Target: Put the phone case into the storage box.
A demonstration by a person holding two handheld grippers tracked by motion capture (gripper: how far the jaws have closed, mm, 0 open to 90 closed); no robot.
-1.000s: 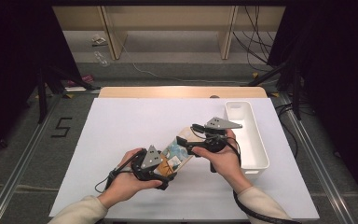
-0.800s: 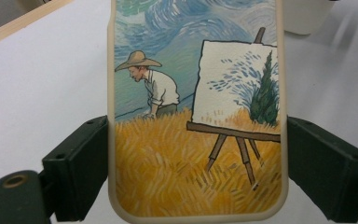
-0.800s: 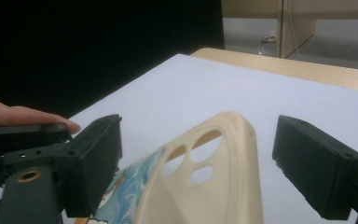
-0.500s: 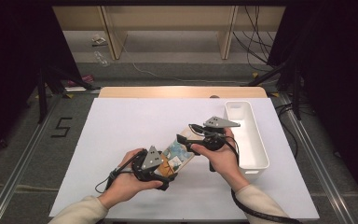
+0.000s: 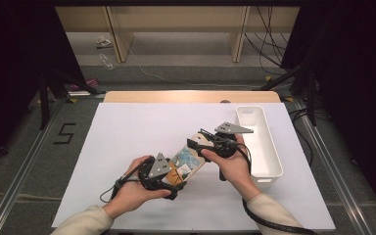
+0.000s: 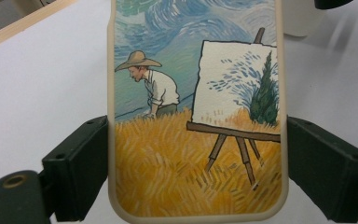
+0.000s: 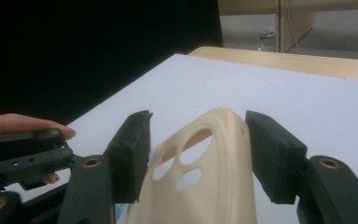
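A cream-rimmed phone case (image 5: 190,157) with a painted wheat field, a man in a straw hat and an easel lies slanted between both hands above the white table (image 5: 137,127). My left gripper (image 5: 177,174) is shut on its near end; in the left gripper view both black pads (image 6: 81,163) press on the sides of the case (image 6: 196,93). My right gripper (image 5: 199,139) straddles the far end with the camera cut-outs (image 7: 191,158). Its jaws have just been closing around the case (image 7: 214,186), and a narrow gap shows at the left pad (image 7: 133,154).
A long white bin (image 5: 275,147) stands just right of the right hand. A wooden strip (image 5: 191,96) edges the table's far side, with shelving and cables on the floor beyond. In the right gripper view the left gripper's body (image 7: 28,156) and a fingertip (image 7: 23,125) sit at the left.
The right gripper's jaws have drawn in around the far end of the case. Both hands and the case have stayed where they were.
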